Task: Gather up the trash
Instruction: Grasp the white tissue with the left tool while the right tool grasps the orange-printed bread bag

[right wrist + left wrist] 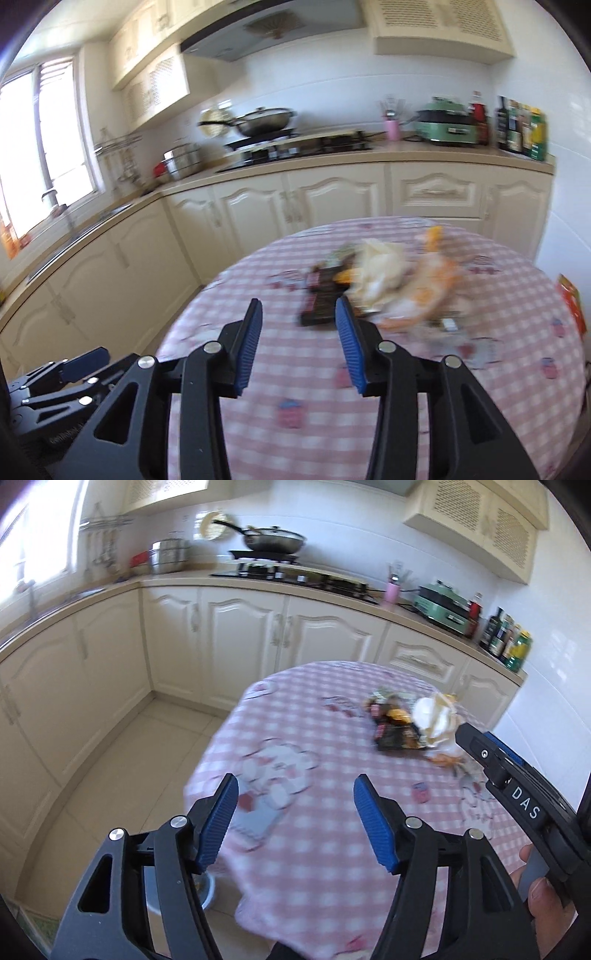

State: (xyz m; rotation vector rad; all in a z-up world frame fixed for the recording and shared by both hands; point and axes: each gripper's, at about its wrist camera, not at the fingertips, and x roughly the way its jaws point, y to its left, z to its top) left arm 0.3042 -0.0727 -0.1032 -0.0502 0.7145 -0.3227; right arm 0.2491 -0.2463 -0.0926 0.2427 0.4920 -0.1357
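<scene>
1. Left wrist view: the left gripper [293,825] hung wide open with nothing between its blue pads, over the near part of the pink checked table [314,867]. The trash pile [413,720] sat at the right of the frame, towards the table's far side, well apart from those pads. The right gripper [476,746] poked in from the right edge just beside the pile; honestly couldn't tell from here whether it was open or not.

2. Same view, handling guess: the dark snack wrapper [397,734] looked thin, crinkly and near weightless, probably slippery foil. The crumpled white tissue [434,716] looked soft and squashy. I'd pinch a raised crease or loose edge, not a flat face.

3. Right wrist view: the right gripper [299,325] was open and empty, its right pad just in front of the dark snack wrapper [325,299] near mid-frame. The crumpled white tissue [380,266] and an orange-and-white bag [424,291] lay to its right.

4. The wrapper's long axis ran roughly from lower left to upper right, away from the camera. Everything was blurred, so no finer detail.
</scene>
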